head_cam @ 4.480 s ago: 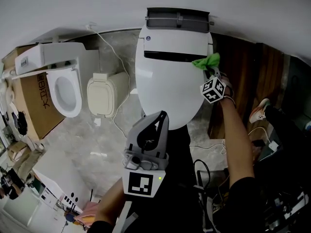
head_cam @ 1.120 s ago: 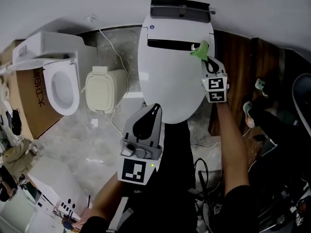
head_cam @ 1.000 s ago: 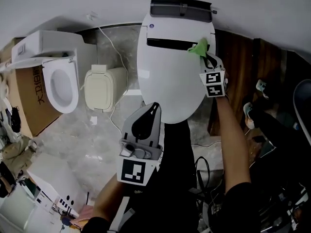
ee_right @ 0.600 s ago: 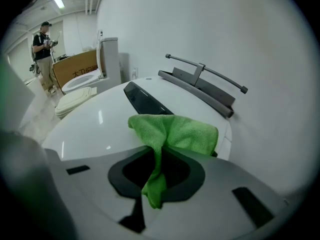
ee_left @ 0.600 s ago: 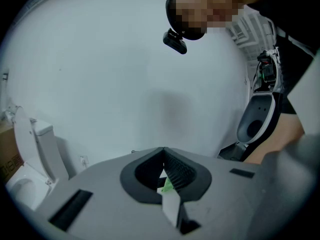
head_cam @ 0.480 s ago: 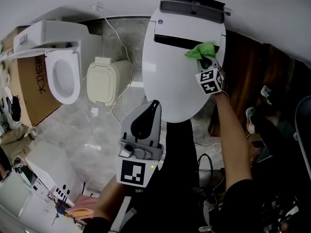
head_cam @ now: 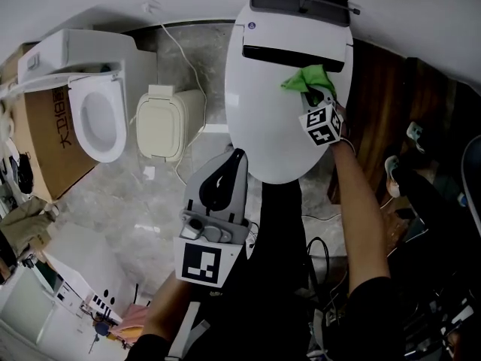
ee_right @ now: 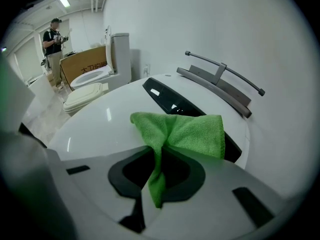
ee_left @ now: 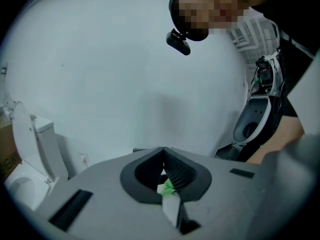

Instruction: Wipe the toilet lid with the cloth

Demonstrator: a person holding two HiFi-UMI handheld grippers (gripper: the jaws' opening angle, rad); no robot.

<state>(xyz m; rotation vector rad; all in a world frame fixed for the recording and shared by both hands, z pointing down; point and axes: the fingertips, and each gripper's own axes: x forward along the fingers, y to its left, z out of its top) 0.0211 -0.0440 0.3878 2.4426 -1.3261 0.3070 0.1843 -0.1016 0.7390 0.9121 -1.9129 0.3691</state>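
Now: green cloth on lid, right claw pinching it

Right claw (head_cam: 313, 98) is clamped on the green cloth (head_cam: 306, 78). Cloth fans out past the tips & lies on the white toilet lid (head_cam: 267, 126), back right, just in front of the dark strip (head_cam: 297, 55). Left claw (head_cam: 237, 159): jaws together, nothing btwn them, held at the lid's front edge, well apart from the cloth. Second toilet (head_cam: 96, 122) stands off to the left on the floor (head_cam: 113, 201).
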